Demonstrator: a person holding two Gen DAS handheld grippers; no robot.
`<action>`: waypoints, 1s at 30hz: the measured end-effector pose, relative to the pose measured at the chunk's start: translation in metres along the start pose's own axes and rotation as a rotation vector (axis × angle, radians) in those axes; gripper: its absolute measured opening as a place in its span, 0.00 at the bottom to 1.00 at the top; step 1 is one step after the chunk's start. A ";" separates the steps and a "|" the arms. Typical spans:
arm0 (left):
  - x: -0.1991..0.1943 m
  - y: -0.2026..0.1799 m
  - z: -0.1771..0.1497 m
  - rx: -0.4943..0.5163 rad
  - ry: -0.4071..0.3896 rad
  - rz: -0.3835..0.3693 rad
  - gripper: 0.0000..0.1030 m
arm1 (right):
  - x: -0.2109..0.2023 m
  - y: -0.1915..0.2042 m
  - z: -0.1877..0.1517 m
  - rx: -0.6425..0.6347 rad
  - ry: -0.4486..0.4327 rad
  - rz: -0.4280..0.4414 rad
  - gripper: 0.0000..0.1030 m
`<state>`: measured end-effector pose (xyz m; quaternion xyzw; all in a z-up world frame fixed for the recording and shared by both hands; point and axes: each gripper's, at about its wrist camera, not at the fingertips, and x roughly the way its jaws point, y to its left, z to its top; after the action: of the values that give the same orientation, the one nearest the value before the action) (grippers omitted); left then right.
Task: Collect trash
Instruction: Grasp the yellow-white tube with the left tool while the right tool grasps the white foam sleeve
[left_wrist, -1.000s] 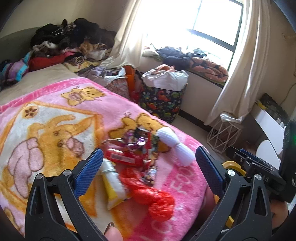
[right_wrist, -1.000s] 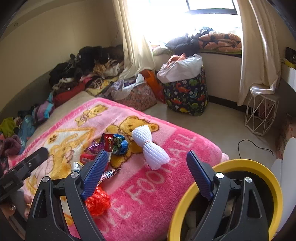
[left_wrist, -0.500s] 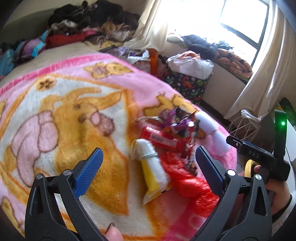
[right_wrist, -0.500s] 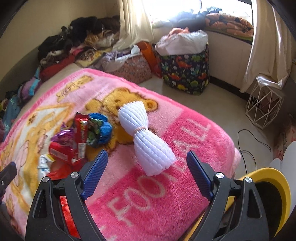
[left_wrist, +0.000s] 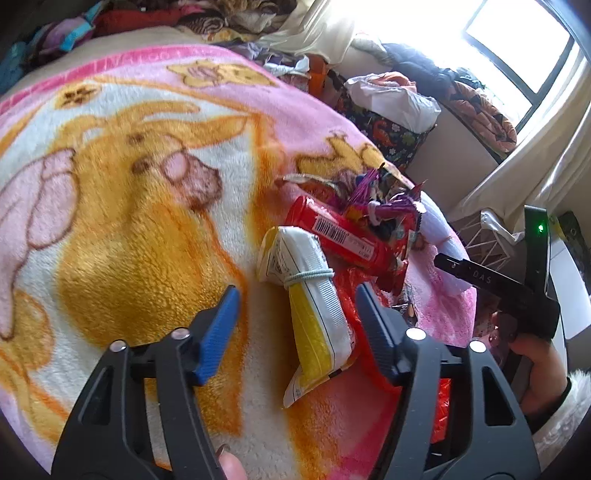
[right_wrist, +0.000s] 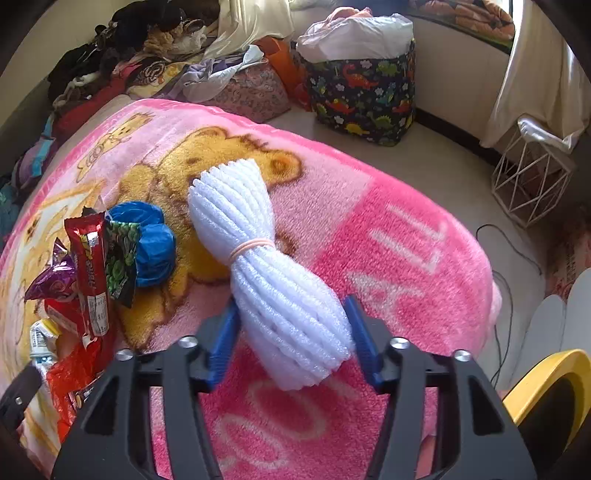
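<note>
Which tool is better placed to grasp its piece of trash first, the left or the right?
Right. The right tool already has both fingers beside the foam bundle, nearly touching. The left tool straddles the yellow packet with wider gaps.

The left gripper (left_wrist: 297, 314) has black plastic arms with triangular cut-outs, silver round screws at the joints, and blue ribbed pads (left_wrist: 218, 332) on its fingers. The right gripper (right_wrist: 291, 328) is built the same way: black frame, silver screws, blue ribbed pads (right_wrist: 219, 341). In the left view its black body bears white letters and a green light, above a bare-skinned hand (left_wrist: 532, 365) with a dark cuff.
</note>
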<state>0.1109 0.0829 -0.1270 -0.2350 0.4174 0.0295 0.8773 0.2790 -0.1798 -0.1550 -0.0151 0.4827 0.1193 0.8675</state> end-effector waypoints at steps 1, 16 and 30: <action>0.002 0.001 -0.001 -0.006 0.005 -0.002 0.47 | -0.001 0.000 0.000 0.002 -0.002 0.012 0.41; -0.003 -0.005 -0.005 -0.005 0.033 -0.055 0.19 | -0.064 -0.003 -0.037 0.088 -0.084 0.143 0.33; -0.056 -0.013 0.012 0.032 -0.105 -0.049 0.18 | -0.115 0.005 -0.078 0.117 -0.132 0.210 0.33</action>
<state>0.0863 0.0853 -0.0733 -0.2291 0.3655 0.0134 0.9021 0.1549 -0.2077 -0.0993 0.0938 0.4295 0.1819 0.8796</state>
